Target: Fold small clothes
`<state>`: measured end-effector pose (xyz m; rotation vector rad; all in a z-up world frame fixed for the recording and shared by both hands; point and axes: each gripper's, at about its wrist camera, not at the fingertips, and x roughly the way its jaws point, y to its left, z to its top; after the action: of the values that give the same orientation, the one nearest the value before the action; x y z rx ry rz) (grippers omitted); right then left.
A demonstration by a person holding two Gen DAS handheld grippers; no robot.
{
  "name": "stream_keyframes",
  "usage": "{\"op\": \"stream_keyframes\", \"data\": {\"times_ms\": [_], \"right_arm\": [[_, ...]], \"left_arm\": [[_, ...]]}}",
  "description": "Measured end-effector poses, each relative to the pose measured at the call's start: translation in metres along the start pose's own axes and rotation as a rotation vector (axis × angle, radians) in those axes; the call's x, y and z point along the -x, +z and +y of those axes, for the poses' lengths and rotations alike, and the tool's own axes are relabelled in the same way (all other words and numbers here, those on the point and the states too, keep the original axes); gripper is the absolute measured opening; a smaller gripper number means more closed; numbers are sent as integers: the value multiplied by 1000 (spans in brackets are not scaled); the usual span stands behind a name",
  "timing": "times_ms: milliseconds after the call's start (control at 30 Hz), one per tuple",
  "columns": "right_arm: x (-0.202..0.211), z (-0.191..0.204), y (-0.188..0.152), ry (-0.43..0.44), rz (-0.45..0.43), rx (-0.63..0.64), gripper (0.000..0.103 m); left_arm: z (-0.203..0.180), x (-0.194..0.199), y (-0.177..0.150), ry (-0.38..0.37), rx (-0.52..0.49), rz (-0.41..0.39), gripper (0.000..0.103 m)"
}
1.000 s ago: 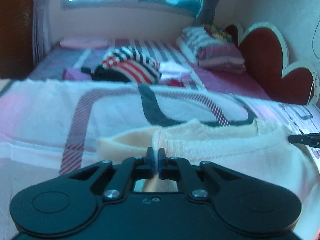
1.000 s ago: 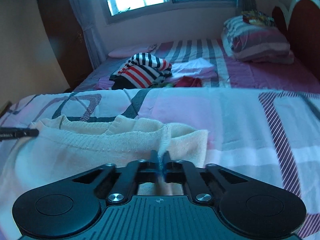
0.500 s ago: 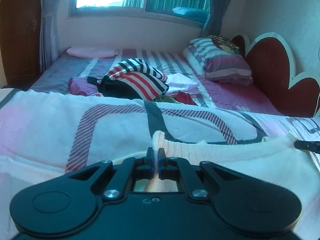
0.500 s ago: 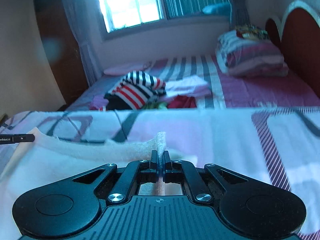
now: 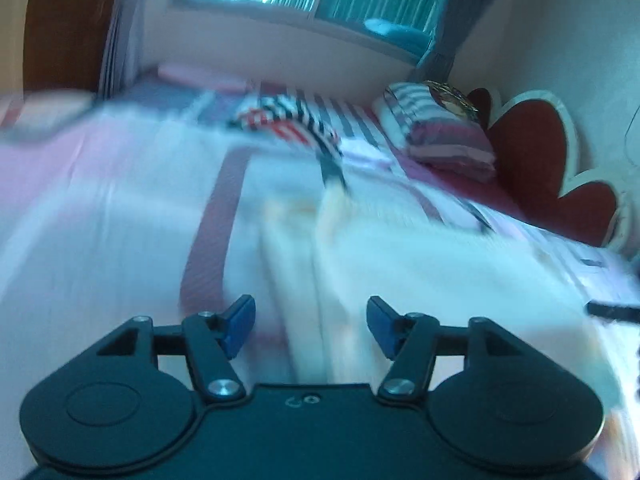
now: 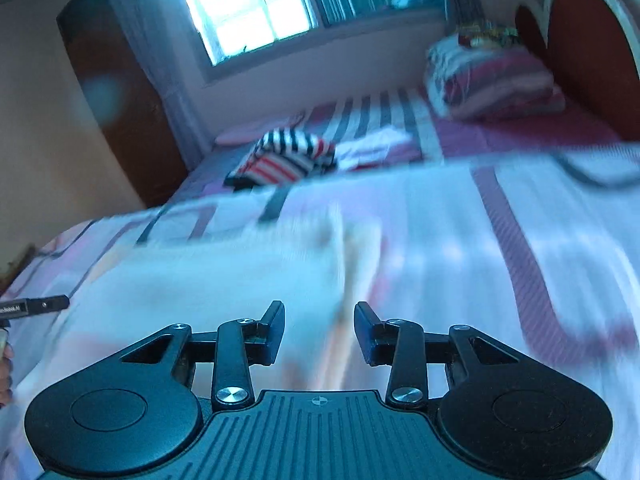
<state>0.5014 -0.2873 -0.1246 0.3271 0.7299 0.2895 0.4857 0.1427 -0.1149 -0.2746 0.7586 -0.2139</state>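
A cream knitted garment lies flat on the pink and white patterned sheet, blurred by motion. My left gripper is open just above the garment's left edge and holds nothing. My right gripper is open above the garment's right edge and holds nothing. The tip of the left gripper shows at the far left of the right wrist view, and the tip of the right gripper at the far right of the left wrist view.
A pile of clothes topped by a red, white and black striped piece lies farther back on the bed. Striped pillows lean by the red heart-shaped headboard on the right. A wooden wardrobe stands at the left under the window.
Both grippers were shut on the cream garment's edges and held them up. Now both are open, the garment has dropped flat, and both views are tilted and blurred by motion.
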Motion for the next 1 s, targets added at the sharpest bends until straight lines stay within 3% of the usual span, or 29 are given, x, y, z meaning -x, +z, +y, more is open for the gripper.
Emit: {"op": "stream_keyframes", "data": {"times_ms": [100, 233, 433, 533, 600, 800, 967, 1000], "right_arm": [[27, -1, -33, 29, 54, -70, 38], [56, 8, -60, 48, 67, -130, 38], [71, 21, -64, 88, 84, -126, 37], [65, 28, -61, 90, 106, -101, 13], [62, 33, -65, 69, 123, -61, 2], [75, 28, -67, 71, 100, -43, 1], [73, 14, -77, 60, 145, -41, 1], [69, 10, -79, 55, 153, -49, 1]], "left_arm": [[5, 26, -29, -2, 48, 16, 48], [6, 44, -42, -16, 92, 33, 41], [-9, 40, -43, -16, 15, 122, 34], [-14, 39, -48, -11, -1, 133, 26], [-13, 39, -50, -37, 22, 128, 7], [-13, 59, -52, -79, 36, 41, 5], [-9, 54, -61, -47, 43, 73, 5], [-6, 52, -62, -43, 47, 77, 14]]}}
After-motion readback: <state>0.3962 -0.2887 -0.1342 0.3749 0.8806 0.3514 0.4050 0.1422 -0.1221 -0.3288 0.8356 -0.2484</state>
